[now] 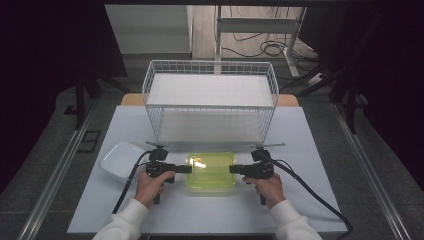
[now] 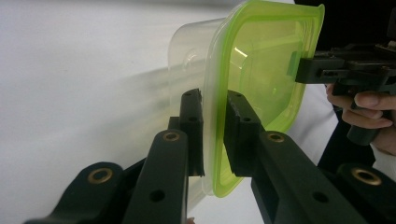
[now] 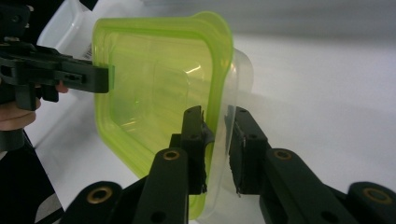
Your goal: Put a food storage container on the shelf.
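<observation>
A: Where does the tub (image 1: 211, 172) sit?

B: On the counter (image 1: 300, 150), midway along and nearer the near edge than the far one. It is a clear tub with a green lid (image 1: 211, 167).

A: And the left gripper (image 1: 186, 169)?

B: Its fingers (image 2: 192, 122) are nearly closed, one on each side of the lid's rim at the tub's left end. The left gripper view shows the rim running between them.

A: The right gripper (image 1: 234, 170)?

B: The same at the tub's right end: fingers (image 3: 192, 135) close together about the rim and the clear wall below it. Whether they truly press on it, one cannot tell.

A: What else is on the counter?

B: A white wire basket (image 1: 210, 100) stands along the far edge, just behind the tub. A white dish (image 1: 121, 160) lies toward the left edge, beside the left gripper.
</observation>
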{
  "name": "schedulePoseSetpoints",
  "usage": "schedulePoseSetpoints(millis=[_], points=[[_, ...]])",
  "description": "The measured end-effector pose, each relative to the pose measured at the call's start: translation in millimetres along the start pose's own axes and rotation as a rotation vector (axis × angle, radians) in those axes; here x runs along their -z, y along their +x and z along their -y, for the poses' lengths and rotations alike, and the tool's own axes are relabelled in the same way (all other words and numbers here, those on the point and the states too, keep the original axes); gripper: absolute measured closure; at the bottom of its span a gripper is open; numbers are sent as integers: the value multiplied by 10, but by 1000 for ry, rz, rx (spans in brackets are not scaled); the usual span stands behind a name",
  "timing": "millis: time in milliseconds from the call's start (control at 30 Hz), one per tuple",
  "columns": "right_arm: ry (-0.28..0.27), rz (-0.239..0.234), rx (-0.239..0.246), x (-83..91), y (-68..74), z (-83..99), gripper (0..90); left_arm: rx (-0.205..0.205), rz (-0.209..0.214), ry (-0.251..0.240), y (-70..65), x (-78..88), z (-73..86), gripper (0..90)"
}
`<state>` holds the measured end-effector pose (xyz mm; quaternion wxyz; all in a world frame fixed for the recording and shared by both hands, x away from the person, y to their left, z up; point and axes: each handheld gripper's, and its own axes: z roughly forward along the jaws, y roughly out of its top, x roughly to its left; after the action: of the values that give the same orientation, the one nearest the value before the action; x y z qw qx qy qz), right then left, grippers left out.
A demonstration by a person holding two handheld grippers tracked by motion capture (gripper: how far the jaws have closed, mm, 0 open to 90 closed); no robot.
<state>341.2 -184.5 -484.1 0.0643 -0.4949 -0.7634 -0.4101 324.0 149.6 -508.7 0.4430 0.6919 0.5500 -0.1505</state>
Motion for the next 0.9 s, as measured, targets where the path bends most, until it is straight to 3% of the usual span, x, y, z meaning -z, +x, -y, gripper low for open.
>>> schedulePoseSetpoints(millis=[633,900], points=[[-105,-16,110,279,111,-17,772,-102,6,-76,-282,138,-8,792],[-122,-8,162,384,139,-39,771,-142,1,-89,-382,141,-30,793]])
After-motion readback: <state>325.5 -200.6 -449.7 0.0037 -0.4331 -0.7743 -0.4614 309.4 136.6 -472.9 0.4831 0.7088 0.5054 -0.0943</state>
